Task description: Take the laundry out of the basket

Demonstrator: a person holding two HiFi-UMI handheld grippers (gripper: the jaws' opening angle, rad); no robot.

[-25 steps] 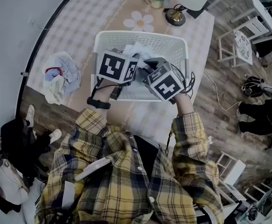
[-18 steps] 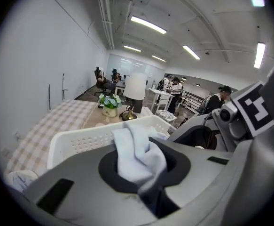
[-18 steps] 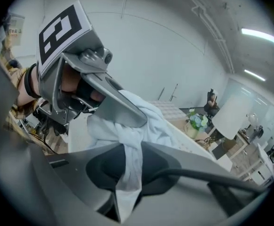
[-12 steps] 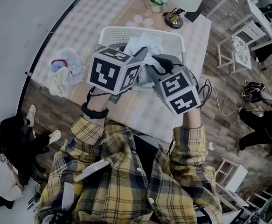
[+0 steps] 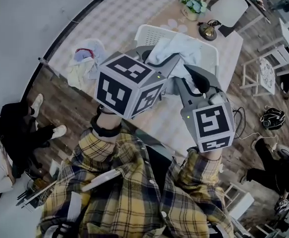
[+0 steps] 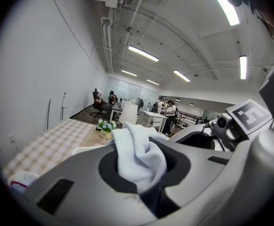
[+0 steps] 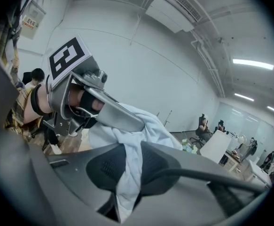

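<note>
Both grippers hold one white garment [image 5: 180, 49] lifted above the white laundry basket [image 5: 145, 32], which stands on the checked table [image 5: 127, 11]. My left gripper [image 5: 170, 59] is shut on a bunched fold of the white garment [image 6: 137, 150], which sticks up between its dark pads. My right gripper [image 5: 194, 78] pinches another part of the same garment [image 7: 148, 126], and a strip hangs down between its pads. In the left gripper view the right gripper [image 6: 238, 124] sits close on the right. The basket's inside is mostly hidden behind the cloth and the marker cubes.
A pile of light clothes [image 5: 87, 61] lies on the table left of the basket. Behind the basket stand a flower pot [image 5: 194, 5] and a lamp base [image 5: 207, 31]. A white chair [image 5: 231, 6] and white furniture stand on the wooden floor to the right. People sit at left.
Both grippers have risen out of the basket toward the head camera, drawing the white garment up with them. The head view has swung, so the table now lies further right.
</note>
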